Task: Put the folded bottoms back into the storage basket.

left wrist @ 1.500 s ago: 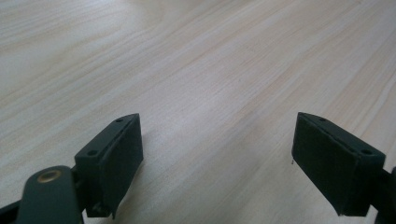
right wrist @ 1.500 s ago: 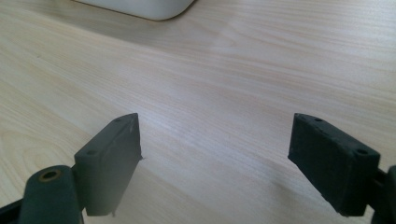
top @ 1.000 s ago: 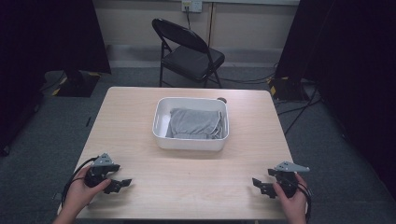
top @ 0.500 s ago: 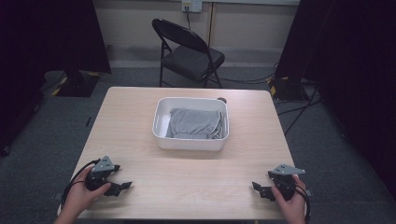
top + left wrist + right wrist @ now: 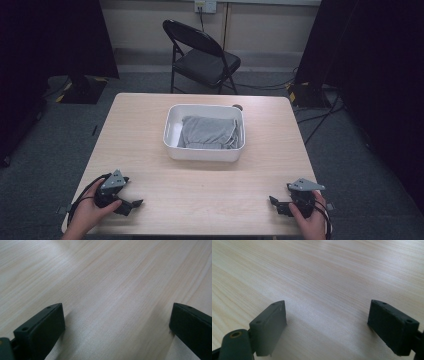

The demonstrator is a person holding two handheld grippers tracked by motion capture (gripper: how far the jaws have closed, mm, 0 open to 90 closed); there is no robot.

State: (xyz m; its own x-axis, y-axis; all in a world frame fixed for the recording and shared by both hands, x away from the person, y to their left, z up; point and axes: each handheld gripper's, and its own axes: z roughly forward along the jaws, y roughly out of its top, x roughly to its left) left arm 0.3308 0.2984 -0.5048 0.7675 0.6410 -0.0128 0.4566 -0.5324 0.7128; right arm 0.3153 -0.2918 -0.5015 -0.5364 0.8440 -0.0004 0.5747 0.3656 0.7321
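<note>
Compared with a second ago, both hands sit slightly lower at the near edge of the pale wooden table (image 5: 150, 125). The left gripper (image 5: 131, 204) has just been opening and now gapes wide, empty; the right gripper (image 5: 274, 202) gapes wide too. The folded grey cloth (image 5: 209, 132) lies unmoved in the white rectangular plastic bin (image 5: 202, 152) at the table's middle, well apart from both.

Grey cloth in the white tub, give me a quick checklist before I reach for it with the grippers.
1. Left gripper open, nothing between its jaws, which have just been opening: ok.
2. Right gripper open and empty: ok.
3. Grey cloth lying inside the white tub: ok.
4. Table bare between both grippers and the tub: ok.
5. Cloth free of snags underneath: cannot tell.
6. Small dark object behind the tub, away from the reach path: ok.
</note>
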